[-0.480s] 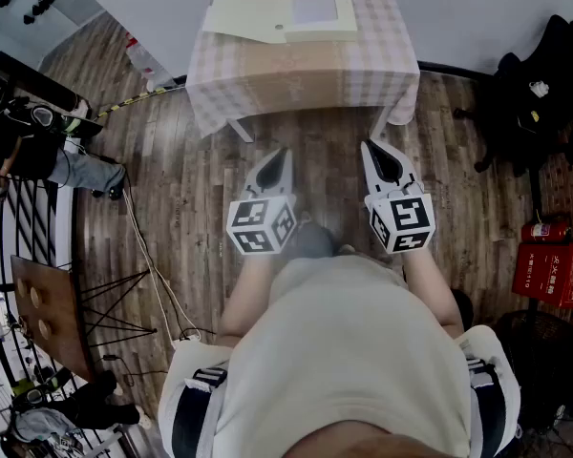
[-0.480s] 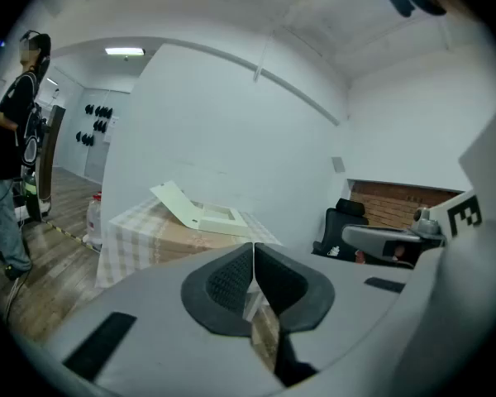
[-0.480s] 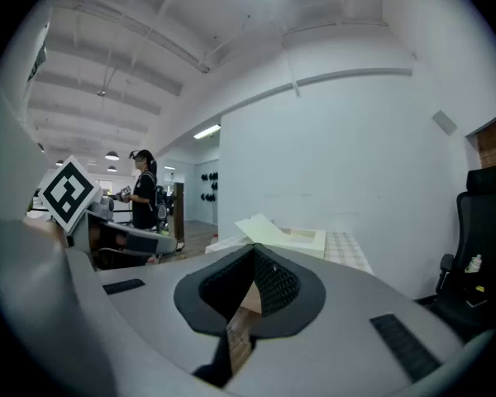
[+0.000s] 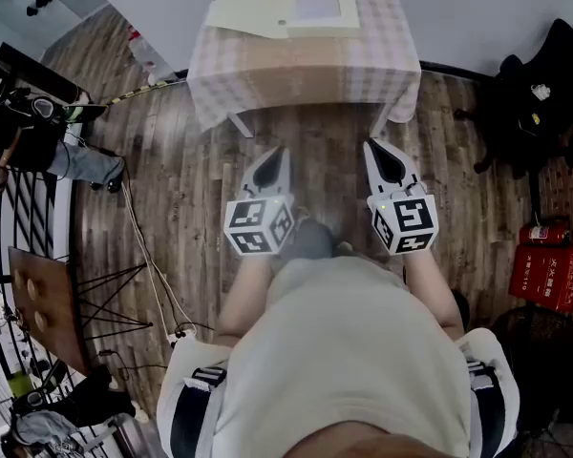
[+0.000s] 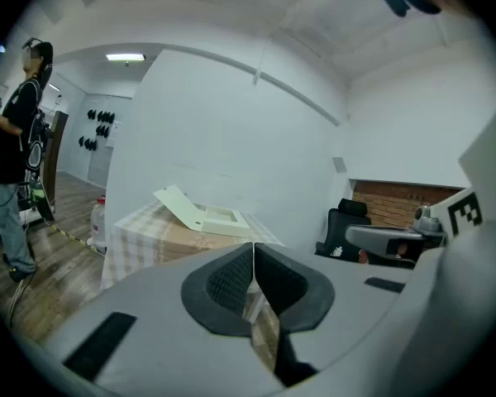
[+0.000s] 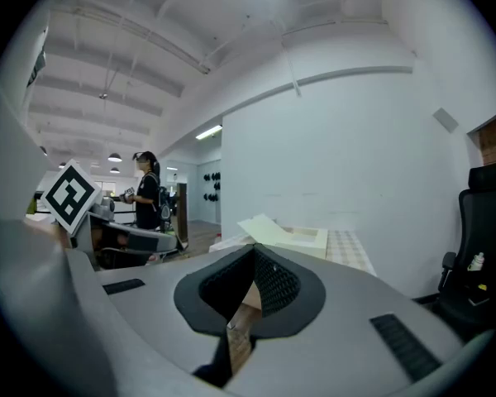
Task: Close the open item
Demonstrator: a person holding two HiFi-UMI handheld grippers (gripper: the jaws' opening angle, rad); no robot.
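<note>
Head view looks down on a wooden floor (image 4: 172, 198), and against the frame of half a second ago almost nothing on it has shifted: the person stands in the same spot, well short of the surface (image 4: 306, 74). I judge from this that the task has not begun in earnest and the approach is still to be made.

On the far part of that checked surface lies the box (image 4: 349, 22), flat and cream, with its lid (image 4: 248, 10) thrown open to the left and propped at a slant, as the left gripper view shows. The lid needs swinging over to the right and down onto the box.

Both tools are held low and side by side over the floor, pointing at the surface. The left gripper (image 4: 281, 151) has its fingers together with nothing between them; the right gripper (image 4: 372, 145) likewise has its fingers meeting at the tips, empty.

Round about: a bystander (image 5: 16, 139) stands well off to the left, a black chair (image 5: 347, 222) sits by the wall at the right, and a red case (image 4: 549, 275) rests on the floor beyond it. A jug (image 4: 145, 57) stands near the left corner of the surface, and a cable (image 4: 143, 256) trails across the floor on the left. None of these lies between the grippers and the box; only bare floor does.
</note>
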